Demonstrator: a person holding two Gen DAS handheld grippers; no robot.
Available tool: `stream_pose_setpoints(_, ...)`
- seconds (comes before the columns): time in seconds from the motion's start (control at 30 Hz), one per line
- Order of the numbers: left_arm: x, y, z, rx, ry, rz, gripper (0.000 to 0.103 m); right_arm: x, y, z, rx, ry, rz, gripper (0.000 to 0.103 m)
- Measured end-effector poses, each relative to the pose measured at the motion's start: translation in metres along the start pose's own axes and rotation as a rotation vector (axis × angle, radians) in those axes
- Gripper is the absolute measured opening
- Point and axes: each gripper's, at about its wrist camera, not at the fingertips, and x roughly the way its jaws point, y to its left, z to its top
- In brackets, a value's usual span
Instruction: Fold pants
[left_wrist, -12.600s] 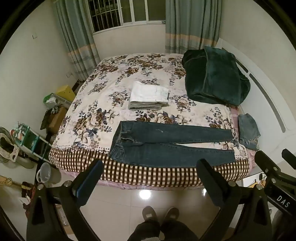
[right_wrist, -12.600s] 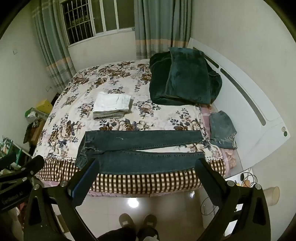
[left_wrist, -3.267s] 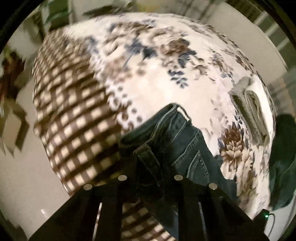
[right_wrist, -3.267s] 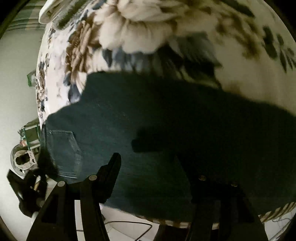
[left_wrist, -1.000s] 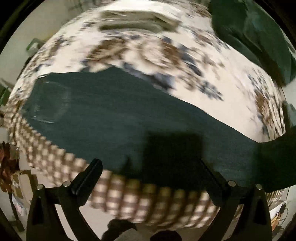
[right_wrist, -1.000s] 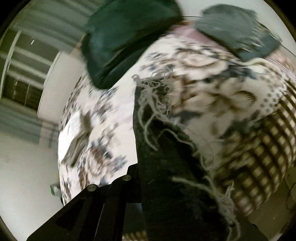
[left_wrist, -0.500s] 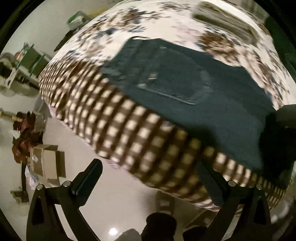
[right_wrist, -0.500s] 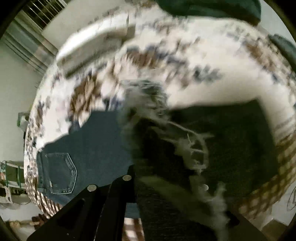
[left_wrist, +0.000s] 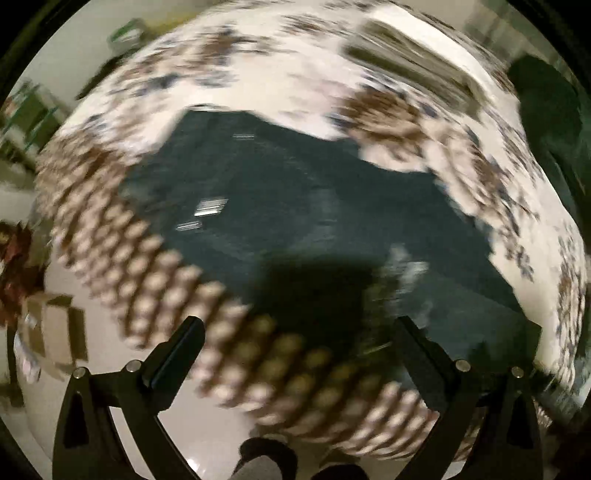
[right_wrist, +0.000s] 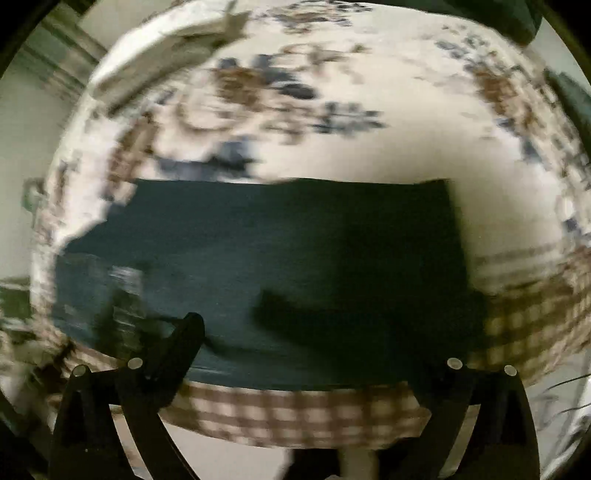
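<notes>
The dark blue jeans (left_wrist: 295, 206) lie folded over on the floral bedspread (left_wrist: 280, 77) near the bed's front edge; both views are motion-blurred. In the right wrist view the jeans (right_wrist: 280, 266) form a wide dark rectangle, with the frayed hems lying on top at its left end. My left gripper (left_wrist: 299, 332) is open and empty, just off the checked bed edge below the jeans. My right gripper (right_wrist: 306, 332) is open and empty, with its fingers over the jeans' near edge.
A folded white garment (left_wrist: 410, 48) lies farther back on the bed, also in the right wrist view (right_wrist: 166, 48). A dark green blanket (left_wrist: 546, 110) sits at the back right. The checked bed skirt (right_wrist: 295, 413) hangs over a tiled floor (left_wrist: 122, 402). Cardboard boxes (left_wrist: 51, 328) stand on the floor at left.
My right gripper has opened and let go of the frayed leg hems, which now lie over the waist end. My left gripper stayed open and swung toward the jeans.
</notes>
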Motion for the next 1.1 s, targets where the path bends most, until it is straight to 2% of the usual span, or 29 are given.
stream_pose_setpoints(0.13,0.049,-0.055,0.007,0.102,0.083,0.058,0.1,0.006,-0.031,0.0,-0.03,-0.002,-0.068,0.1)
stream_pose_setpoints(0.2,0.069,-0.072,0.006,0.154,0.109,0.097,0.071,0.006,-0.04,0.0,-0.047,-0.011,-0.084,0.1)
stream_pose_setpoints(0.23,0.077,-0.079,0.004,0.184,0.114,0.111,0.044,0.007,-0.043,0.0,-0.051,-0.012,-0.083,0.1)
stream_pose_setpoints(0.27,0.08,-0.084,0.002,0.205,0.108,0.102,0.029,0.008,-0.045,0.0,-0.052,-0.01,-0.079,0.1)
stream_pose_setpoints(0.3,0.08,-0.09,0.0,0.229,0.088,0.105,0.024,0.006,-0.047,0.003,-0.05,-0.009,-0.075,0.1)
stream_pose_setpoints(0.33,0.078,-0.093,-0.002,0.249,0.066,0.124,0.008,0.005,-0.048,0.002,-0.051,-0.009,-0.07,0.1)
stream_pose_setpoints(0.37,0.075,-0.096,-0.004,0.269,0.039,0.138,0.006,0.004,-0.049,0.002,-0.051,-0.011,-0.068,0.1)
stream_pose_setpoints(0.67,0.056,-0.092,0.005,0.29,-0.072,0.119,0.003,0.0,-0.04,0.004,-0.06,-0.022,-0.04,0.1)
stream_pose_setpoints(0.8,0.063,-0.085,0.008,0.253,-0.079,0.13,0.003,0.001,-0.031,0.007,-0.085,-0.023,-0.042,0.1)
stream_pose_setpoints(0.87,0.058,-0.074,0.011,0.198,-0.078,0.094,0.005,0.002,-0.025,0.008,-0.103,-0.021,-0.048,0.1)
stream_pose_setpoints(0.97,0.041,-0.048,0.014,0.084,-0.089,-0.011,0.008,0.007,-0.017,0.008,-0.114,-0.01,-0.047,0.103)
stream_pose_setpoints(1.0,0.034,-0.038,0.014,0.048,-0.099,-0.02,0.012,0.009,-0.014,0.007,-0.118,-0.007,-0.052,0.103)
stream_pose_setpoints(1.03,0.027,-0.026,0.014,0.012,-0.103,-0.042,0.028,0.01,-0.009,0.007,-0.124,-0.003,-0.053,0.103)
stream_pose_setpoints(1.07,0.022,-0.015,0.014,-0.018,-0.116,-0.069,0.054,0.012,-0.005,0.006,-0.128,0.0,-0.052,0.103)
stream_pose_setpoints(1.1,0.015,-0.003,0.014,-0.048,-0.136,-0.074,0.073,0.013,0.0,0.005,-0.134,0.003,-0.051,0.103)
